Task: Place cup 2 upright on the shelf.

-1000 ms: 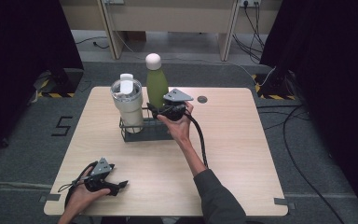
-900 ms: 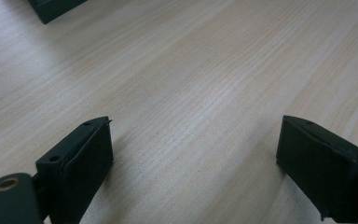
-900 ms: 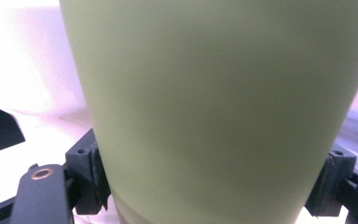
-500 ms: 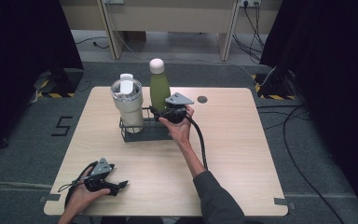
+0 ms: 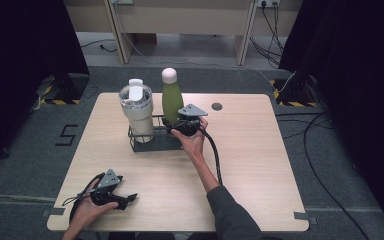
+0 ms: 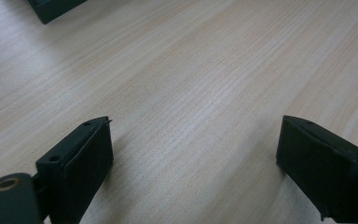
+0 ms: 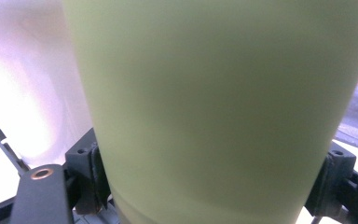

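High view: the right tongs [image 5: 179, 123] were clamped on the lower body of a tall matte green metal bottle with a white rounded cap [image 5: 171, 100], which stood upright.
Bottle's place: between the two jaws of the right tongs, its base down in a dark wire rack [image 5: 147, 142] just in front of those tongs.
Right gripper view: the green bottle [image 7: 214, 102] sat between the two black jaws, whose pads pressed on it at either side.
Neighbour: a steel tumbler with a clear lid and a white tab [image 5: 136, 111] stood upright in the same rack, just beyond the bottle from the right tongs, close beside it; whether the two touched I cannot tell.
Left tongs [image 5: 125, 199]: jaws apart, nothing between them, lying low on the pale wooden surface [image 5: 260, 150], well apart from the rack and the right tongs.
Left gripper view: the left tongs [image 6: 193, 154] stood wide, with bare wood grain between and ahead of them, and a dark corner of something far ahead.
Hands: the person's right hand [image 5: 192, 142] gripped the right tongs from behind; the left hand [image 5: 87, 210] held the left tongs.
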The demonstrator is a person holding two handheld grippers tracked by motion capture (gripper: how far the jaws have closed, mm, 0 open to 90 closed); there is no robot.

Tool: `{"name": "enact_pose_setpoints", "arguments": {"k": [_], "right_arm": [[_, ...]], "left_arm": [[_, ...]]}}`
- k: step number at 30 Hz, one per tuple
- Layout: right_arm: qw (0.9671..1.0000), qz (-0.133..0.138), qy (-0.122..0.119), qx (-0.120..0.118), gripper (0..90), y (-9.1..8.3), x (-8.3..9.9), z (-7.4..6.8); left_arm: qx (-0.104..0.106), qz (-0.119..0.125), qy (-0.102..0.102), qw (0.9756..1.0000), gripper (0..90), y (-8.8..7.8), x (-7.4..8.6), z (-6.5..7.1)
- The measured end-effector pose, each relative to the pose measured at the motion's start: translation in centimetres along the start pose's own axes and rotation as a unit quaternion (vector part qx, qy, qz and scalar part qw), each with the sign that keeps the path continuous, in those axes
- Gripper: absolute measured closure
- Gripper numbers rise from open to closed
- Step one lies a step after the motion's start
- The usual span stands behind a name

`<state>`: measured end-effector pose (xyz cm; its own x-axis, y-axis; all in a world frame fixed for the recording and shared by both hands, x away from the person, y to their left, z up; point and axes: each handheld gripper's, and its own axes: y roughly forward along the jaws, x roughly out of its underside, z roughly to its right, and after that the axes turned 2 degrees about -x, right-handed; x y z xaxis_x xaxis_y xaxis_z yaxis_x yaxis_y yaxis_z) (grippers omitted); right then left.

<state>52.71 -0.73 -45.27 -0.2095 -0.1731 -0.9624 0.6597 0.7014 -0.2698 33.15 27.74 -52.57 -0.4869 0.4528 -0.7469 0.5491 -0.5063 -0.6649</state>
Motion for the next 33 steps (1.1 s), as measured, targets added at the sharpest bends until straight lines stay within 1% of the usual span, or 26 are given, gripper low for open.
{"name": "enact_pose_setpoints", "arguments": {"k": [1,3,7,8,14,23,33], "right_arm": [[1.0000,0.001,0.006,-0.002,20.8,0.00,0.10,-0.01],[1.0000,0.000,0.009,-0.003,20.9,-0.02,0.25,-0.01],[1.0000,-0.004,0.001,-0.001,20.8,0.04,0.46,-0.08],[1.0000,-0.006,0.005,-0.002,20.8,0.05,0.53,-0.18],[1.0000,-0.007,-0.007,0.001,20.8,0.03,0.62,-0.37],[1.0000,-0.003,-0.003,-0.003,20.7,-0.29,0.90,-0.16],[0.9999,-0.007,-0.015,-0.003,20.5,-0.34,0.95,-0.32]], "left_arm": [[0.000,0.000,0.000,1.0000,10.0,0.00,0.00,0.00],[0.000,0.000,0.000,1.0000,10.0,0.00,0.00,0.00],[0.000,0.000,0.000,1.0000,10.0,0.00,0.00,0.00],[0.000,0.000,0.000,1.0000,10.0,0.00,0.00,0.00],[0.000,0.000,0.000,1.0000,10.0,0.00,0.00,0.00],[0.000,0.001,-0.001,1.0000,10.0,0.01,0.00,0.01],[0.000,0.000,0.000,1.0000,10.0,0.00,0.00,0.00]]}}
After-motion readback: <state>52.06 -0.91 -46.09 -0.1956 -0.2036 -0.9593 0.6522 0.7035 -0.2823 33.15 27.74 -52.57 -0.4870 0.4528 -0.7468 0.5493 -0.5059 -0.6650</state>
